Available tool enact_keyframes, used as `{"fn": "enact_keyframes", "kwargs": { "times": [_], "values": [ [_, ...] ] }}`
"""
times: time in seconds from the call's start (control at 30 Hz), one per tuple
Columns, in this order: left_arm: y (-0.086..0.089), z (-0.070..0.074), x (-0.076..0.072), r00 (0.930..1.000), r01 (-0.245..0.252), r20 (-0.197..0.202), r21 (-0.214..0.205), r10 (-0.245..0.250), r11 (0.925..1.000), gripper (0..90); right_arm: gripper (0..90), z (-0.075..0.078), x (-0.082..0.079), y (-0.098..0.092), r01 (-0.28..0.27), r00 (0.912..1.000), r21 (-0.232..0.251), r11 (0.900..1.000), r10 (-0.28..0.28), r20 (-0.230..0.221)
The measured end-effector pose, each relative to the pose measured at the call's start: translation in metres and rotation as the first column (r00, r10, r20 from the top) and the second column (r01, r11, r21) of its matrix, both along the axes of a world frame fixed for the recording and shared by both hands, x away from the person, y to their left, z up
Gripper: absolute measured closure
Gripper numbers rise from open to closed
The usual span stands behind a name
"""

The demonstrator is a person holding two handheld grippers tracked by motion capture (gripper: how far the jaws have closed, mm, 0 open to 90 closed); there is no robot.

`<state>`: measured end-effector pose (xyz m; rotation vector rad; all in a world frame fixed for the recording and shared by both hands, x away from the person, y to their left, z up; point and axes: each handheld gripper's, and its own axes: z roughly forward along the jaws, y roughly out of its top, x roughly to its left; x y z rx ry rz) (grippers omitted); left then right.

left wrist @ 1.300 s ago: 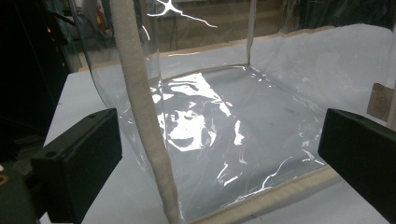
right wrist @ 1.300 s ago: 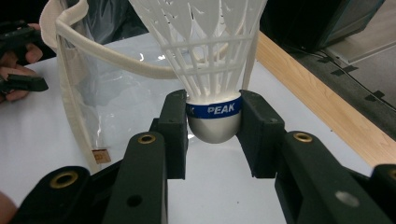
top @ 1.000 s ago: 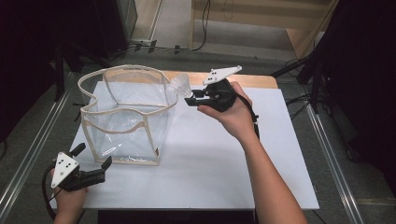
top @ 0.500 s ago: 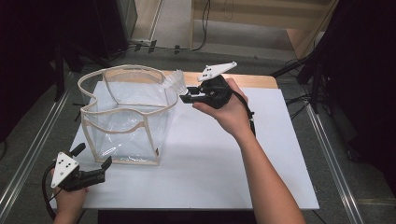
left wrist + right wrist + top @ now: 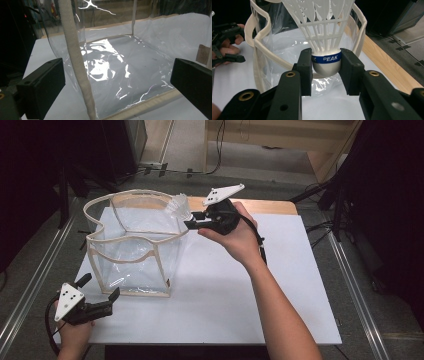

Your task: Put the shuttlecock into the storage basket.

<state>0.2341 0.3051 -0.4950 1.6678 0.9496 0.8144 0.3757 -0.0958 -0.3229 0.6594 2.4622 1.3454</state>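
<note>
Clamping shuttlecock [image 5: 325, 47], right gripper [image 5: 326, 65]

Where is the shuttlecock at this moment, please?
In the right gripper view the shuttlecock is clamped by its cork base in the right gripper. In the high view it hangs at the far right rim of the clear bag.

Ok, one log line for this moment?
right gripper: shut on shuttlecock, at clear bag rim | left gripper: open, idle near bag corner
</note>
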Motion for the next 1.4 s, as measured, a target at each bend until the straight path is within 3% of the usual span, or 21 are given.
{"fn": "enact_keyframes", "kwargs": {
  "times": [0.5, 0.63, 0.73, 0.83, 1.07, 1.17, 1.4],
  "values": [
    [0.0, 0.0, 0.0, 1.0, 0.0, 0.0, -0.001, 0.0, 1.0, 0.3, 62.6, -0.001, 0.002, 0.012, -0.019, 0.9998, 0.003, 0.9998, 0.019, -0.003],
    [0.0, 0.0, 0.0, 1.0, 0.0, 0.0, -0.001, 0.0, 1.0, 0.3, 61.3, -0.002, 0.003, 0.013, -0.023, 0.9993, 0.0, 0.9997, 0.023, -0.03],
    [0.0, 0.0, 0.0, 1.0, 0.0, 0.0, 0.0, 0.0, 1.0, 0.3, 44.7, -0.002, 0.004, 0.014, -0.022, 0.9978, 0.018, 0.9996, 0.023, -0.062],
    [0.0, 0.0, 0.0, 1.0, 0.0, 0.0, -0.001, 0.0, 1.0, 0.3, 31.5, 0.001, 0.002, 0.01, 0.013, 0.9987, 0.034, 0.9993, -0.012, -0.05],
    [0.0, 0.0, 0.0, 1.0, 0.0, -0.001, 0.0, 0.0, 1.0, 0.3, 0.0, 0.001, -0.003, -0.004, 0.022, 0.9988, 0.081, 0.9965, -0.018, -0.046],
    [0.0, 0.0, 0.0, 1.0, -0.002, 0.0, -0.001, 0.002, 1.0, 0.3, 0.0, -0.003, -0.007, -0.013, 0.034, 0.9987, 0.099, 0.9945, -0.03, -0.041],
    [0.0, 0.0, 0.0, 1.0, -0.002, 0.0, 0.0, 0.002, 1.0, 0.3, 0.0, -0.019, -0.016, -0.03, 0.053, 0.9984, 0.09, 0.9945, -0.051, -0.026]
  ]
}}
